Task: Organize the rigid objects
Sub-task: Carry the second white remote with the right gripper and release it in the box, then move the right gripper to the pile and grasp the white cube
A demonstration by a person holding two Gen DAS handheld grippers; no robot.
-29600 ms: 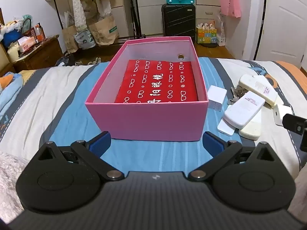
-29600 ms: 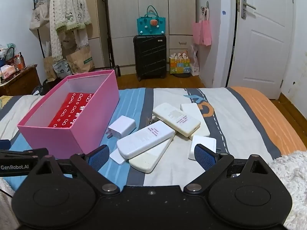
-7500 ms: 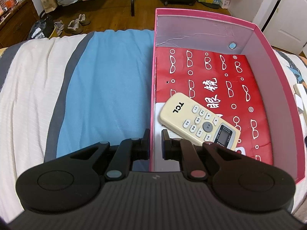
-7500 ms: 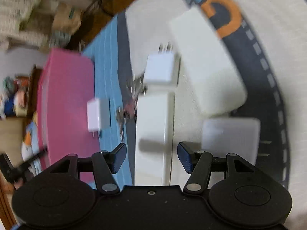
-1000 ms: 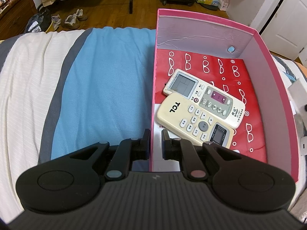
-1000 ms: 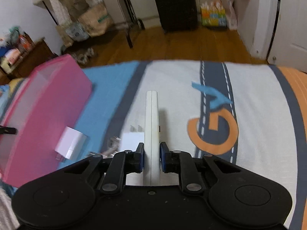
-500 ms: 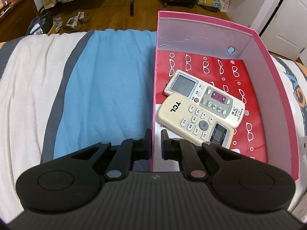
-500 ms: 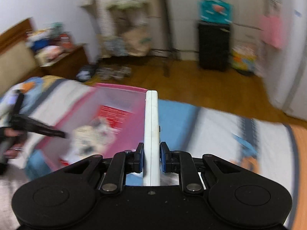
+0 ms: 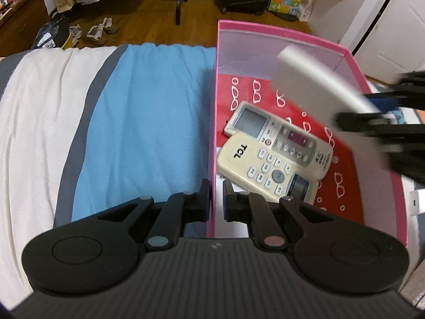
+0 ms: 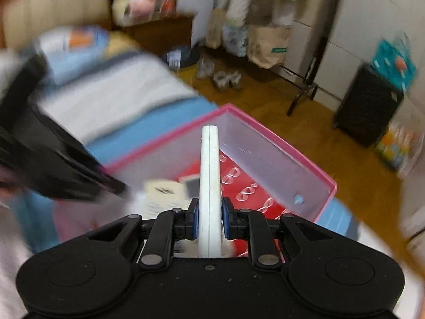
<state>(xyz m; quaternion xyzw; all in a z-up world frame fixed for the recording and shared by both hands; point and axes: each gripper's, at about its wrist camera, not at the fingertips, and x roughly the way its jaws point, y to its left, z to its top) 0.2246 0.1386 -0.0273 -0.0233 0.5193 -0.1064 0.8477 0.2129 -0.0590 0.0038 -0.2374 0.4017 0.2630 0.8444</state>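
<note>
So the left gripper (image 9: 215,196) has its jaws pinched shut on the near-left wall of the pink box (image 9: 281,30), one finger outside over the blue stripe of the bed (image 9: 138,111) and the other inside the box. The box sits on the bed with its red glasses-print liner (image 9: 342,183) showing on the bottom.

Two remotes lie flat inside it already, side by side and touching: a cream TCL remote (image 9: 268,171) nearest the left jaws, and a white remote with a screen (image 9: 279,133) just behind it, both angled diagonally across the floor of the box.

The right gripper (image 10: 209,219) is closed tight on a third white remote (image 10: 209,175), which it holds on edge, so the right wrist view only gets the thin side seam running straight out between the jaws. That remote pokes forward past the fingertips and hangs above the open box, over the red liner, not touching anything below. From the left wrist view the same remote (image 9: 318,85) shows up as a blurred pale slab coming in from the right side over the far half of the box, with the right gripper (image 9: 390,111) smeared black behind it

A small white charger-looking block (image 9: 417,202) sits on the bed just outside the box's right wall
</note>
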